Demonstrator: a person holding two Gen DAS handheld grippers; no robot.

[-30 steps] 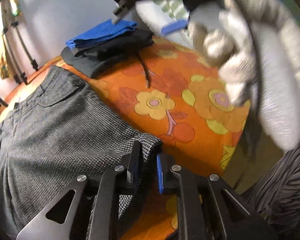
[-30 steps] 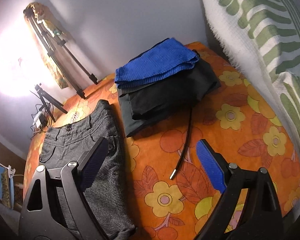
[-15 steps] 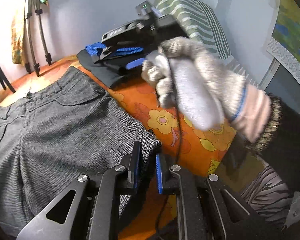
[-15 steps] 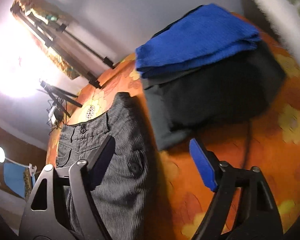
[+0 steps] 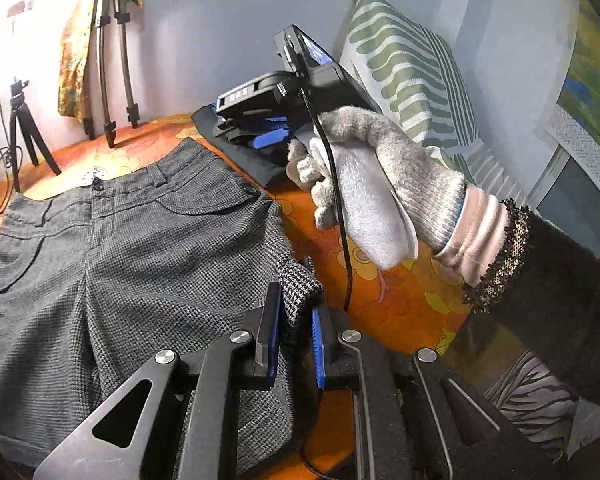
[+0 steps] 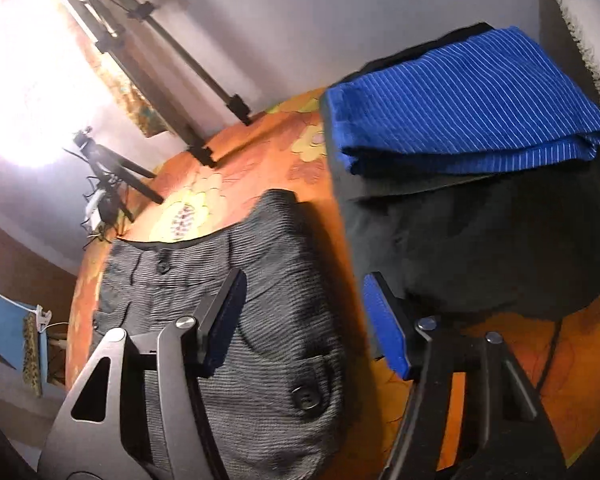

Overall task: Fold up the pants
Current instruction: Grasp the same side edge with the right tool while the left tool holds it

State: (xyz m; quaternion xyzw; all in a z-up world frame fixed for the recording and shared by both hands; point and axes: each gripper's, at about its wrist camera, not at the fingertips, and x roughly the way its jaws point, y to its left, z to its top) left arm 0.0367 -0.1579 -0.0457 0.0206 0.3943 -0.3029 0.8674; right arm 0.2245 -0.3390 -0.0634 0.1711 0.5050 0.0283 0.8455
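Grey houndstooth pants (image 5: 132,264) lie flat on an orange flowered bedspread (image 5: 396,304), waistband toward the wall. My left gripper (image 5: 294,330) is shut on the hem corner of the right leg. My right gripper (image 6: 304,320) is open and empty, hovering over the waistband's right corner (image 6: 284,216) of the pants (image 6: 252,340). In the left wrist view the right gripper (image 5: 268,120) shows held by a gloved hand (image 5: 364,184) above the waistband's right end.
A folded blue striped garment (image 6: 468,100) lies on a folded black one (image 6: 500,240) right of the waistband. A green striped pillow (image 5: 408,80) leans on the wall. Tripods (image 6: 112,176) stand at the bed's far side. A black cable (image 5: 340,216) hangs from the right gripper.
My right gripper has moved away from the leg end toward the waistband, staying open. My left gripper has kept its hold on the hem corner and lifted back slightly.
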